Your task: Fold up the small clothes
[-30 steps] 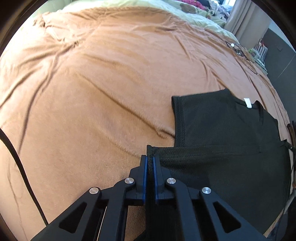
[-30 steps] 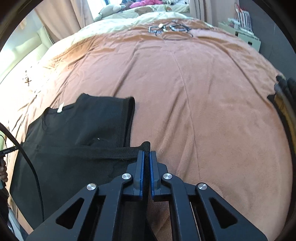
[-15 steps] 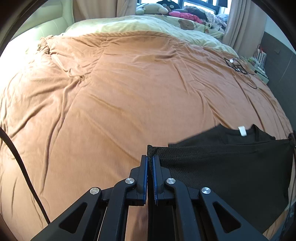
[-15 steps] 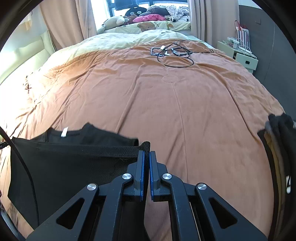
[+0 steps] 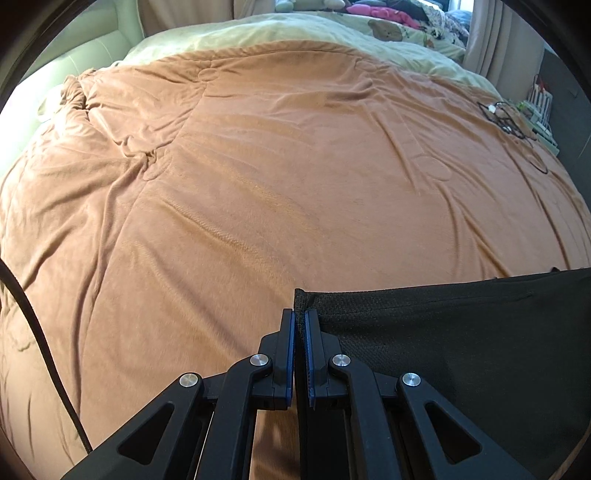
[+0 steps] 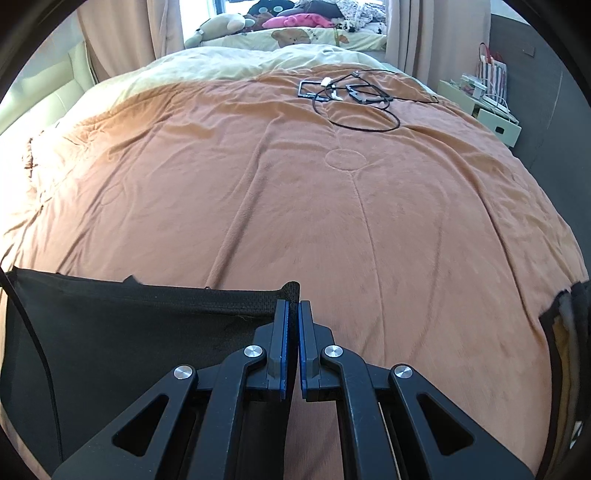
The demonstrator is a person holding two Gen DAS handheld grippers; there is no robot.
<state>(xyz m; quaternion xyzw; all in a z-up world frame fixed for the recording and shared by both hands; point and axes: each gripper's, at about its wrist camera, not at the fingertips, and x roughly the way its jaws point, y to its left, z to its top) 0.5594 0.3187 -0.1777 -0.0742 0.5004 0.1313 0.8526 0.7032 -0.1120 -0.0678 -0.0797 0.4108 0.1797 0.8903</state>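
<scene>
A small black garment [image 5: 461, 332] hangs stretched between my two grippers above the brown bedspread [image 5: 277, 184]. My left gripper [image 5: 299, 317] is shut on its left hem corner, which pokes up just past the blue pads. In the right wrist view the same black garment [image 6: 147, 325] spreads to the left, and my right gripper [image 6: 291, 306] is shut on its right hem corner. The top hem runs taut and nearly straight between the two corners. The neck and label are hidden behind the raised cloth.
Black cables and flat black frames [image 6: 351, 92] lie far back on the brown bedspread [image 6: 332, 206]. More dark clothing [image 6: 565, 332] sits at the right edge. Pale bedding with plush toys [image 6: 221, 29] lies beyond. A black cord [image 5: 40, 350] trails at left.
Both grippers have carried the hem forward and slightly up over the rest of the garment. The collar, label and sleeve seen lying flat earlier are now hidden behind the raised cloth.
</scene>
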